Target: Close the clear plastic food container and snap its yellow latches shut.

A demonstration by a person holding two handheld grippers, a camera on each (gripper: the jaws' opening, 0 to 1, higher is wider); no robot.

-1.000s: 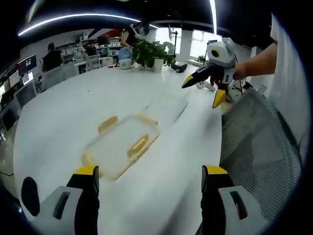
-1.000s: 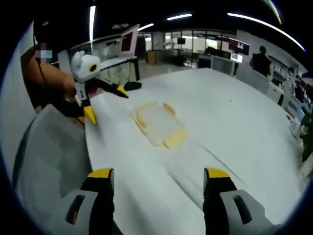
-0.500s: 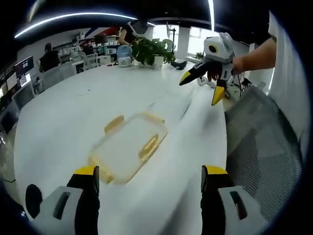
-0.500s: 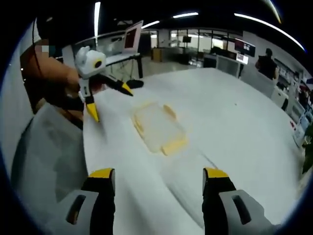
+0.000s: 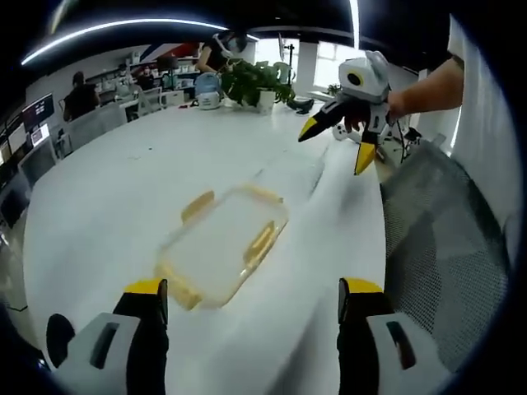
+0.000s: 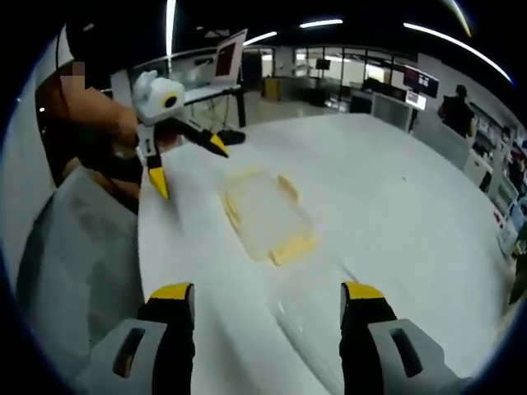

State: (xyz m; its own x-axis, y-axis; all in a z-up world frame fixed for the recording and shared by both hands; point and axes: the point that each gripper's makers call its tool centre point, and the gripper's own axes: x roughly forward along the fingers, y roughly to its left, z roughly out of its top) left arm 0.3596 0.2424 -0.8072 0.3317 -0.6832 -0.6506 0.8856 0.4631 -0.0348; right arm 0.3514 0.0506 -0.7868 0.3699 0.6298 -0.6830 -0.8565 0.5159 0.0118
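Two grippers hang over a white table [image 5: 107, 197] with their yellow-tipped jaws spread wide and nothing between them. In the left gripper view, the left gripper [image 5: 247, 300] sits at 6 o'clock, and the clear plastic food container [image 5: 222, 247] lies flat on the table just ahead of it, near centre, apart from both jaws. Yellow latches [image 5: 262, 241] show along its sides; whether they are snapped down cannot be told. A clear lid-like sheet [image 5: 288, 174] lies just beyond the container toward 1 o'clock. The right gripper [image 5: 336, 141] hovers at 1 o'clock, held by a hand [image 5: 395, 103], above the table's edge beside a grey mesh chair [image 5: 436, 239]. In the right gripper view, the right gripper [image 6: 263, 300] is at 6 o'clock, the container [image 6: 263, 212] at centre, and the left gripper [image 6: 188, 164] at 10 o'clock. A potted plant [image 5: 255, 85] stands at 12 o'clock in the left gripper view.
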